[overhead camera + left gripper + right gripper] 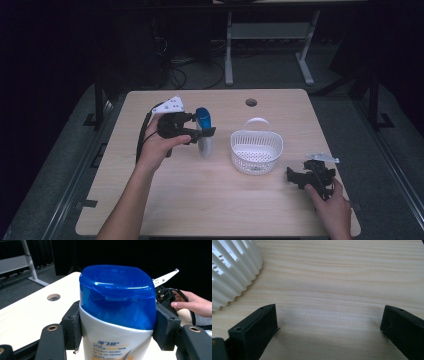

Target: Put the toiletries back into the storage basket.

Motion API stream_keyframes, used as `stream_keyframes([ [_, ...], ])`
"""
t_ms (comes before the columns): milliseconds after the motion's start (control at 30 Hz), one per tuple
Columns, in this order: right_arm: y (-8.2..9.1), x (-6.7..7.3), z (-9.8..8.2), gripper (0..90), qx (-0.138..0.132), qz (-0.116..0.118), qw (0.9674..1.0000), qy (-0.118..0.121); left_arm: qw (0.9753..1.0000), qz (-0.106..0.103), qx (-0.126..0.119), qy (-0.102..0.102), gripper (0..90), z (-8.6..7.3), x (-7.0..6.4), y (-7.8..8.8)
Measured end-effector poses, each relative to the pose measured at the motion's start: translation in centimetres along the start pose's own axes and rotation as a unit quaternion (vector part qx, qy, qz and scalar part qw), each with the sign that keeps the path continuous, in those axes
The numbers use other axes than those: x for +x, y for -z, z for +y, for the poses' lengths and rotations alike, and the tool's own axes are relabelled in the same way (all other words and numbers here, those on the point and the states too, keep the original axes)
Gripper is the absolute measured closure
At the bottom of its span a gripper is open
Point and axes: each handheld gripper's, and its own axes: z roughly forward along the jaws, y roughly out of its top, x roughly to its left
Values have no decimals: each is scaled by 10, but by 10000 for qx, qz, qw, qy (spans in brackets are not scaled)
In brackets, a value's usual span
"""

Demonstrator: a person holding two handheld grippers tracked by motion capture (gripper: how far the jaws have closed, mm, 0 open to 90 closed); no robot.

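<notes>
A white bottle with a blue flip cap [203, 131] stands upright left of the basket, and my left gripper [200, 132] is shut on its sides just under the cap. In the left gripper view the bottle [116, 307] sits between both pads, which press on it. A white slatted plastic basket [256, 152] with a handle sits mid-table; its ribbed wall [232, 272] shows at the upper left of the right gripper view. My right gripper [295, 176] rests on the table to the right of the basket, its jaws [329, 327] wide open over bare wood.
The light wooden table [210, 200] has a round cable hole [251, 102] at its far edge. A white desk frame [270, 45] stands on the dark floor beyond. The other hand and its gripper [170, 297] show behind the bottle.
</notes>
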Motion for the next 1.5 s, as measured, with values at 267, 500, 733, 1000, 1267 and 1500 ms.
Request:
stream_keyframes([
  [267, 0, 0, 0, 4, -1, 1, 10000, -3, 10000, -69, -33, -11, 358, 6, -2, -7],
  [500, 0, 0, 0, 4, 0, 0, 10000, -2, 9998, -156, -49, -74, 359, 15, -5, -16],
  [733, 0, 0, 0, 4, 0, 0, 10000, 1, 9997, -222, -69, -110, 358, 21, -7, -22],
  [1000, 0, 0, 0, 4, -7, -2, 10000, -1, 9993, -314, -99, -158, 359, 31, -10, -33],
  [1267, 0, 0, 0, 4, -5, -1, 10000, -3, 9989, -403, -128, -196, 359, 39, -13, -43],
  [1500, 0, 0, 0, 4, -6, -1, 10000, -3, 9985, -482, -141, -209, 359, 45, -15, -53],
])
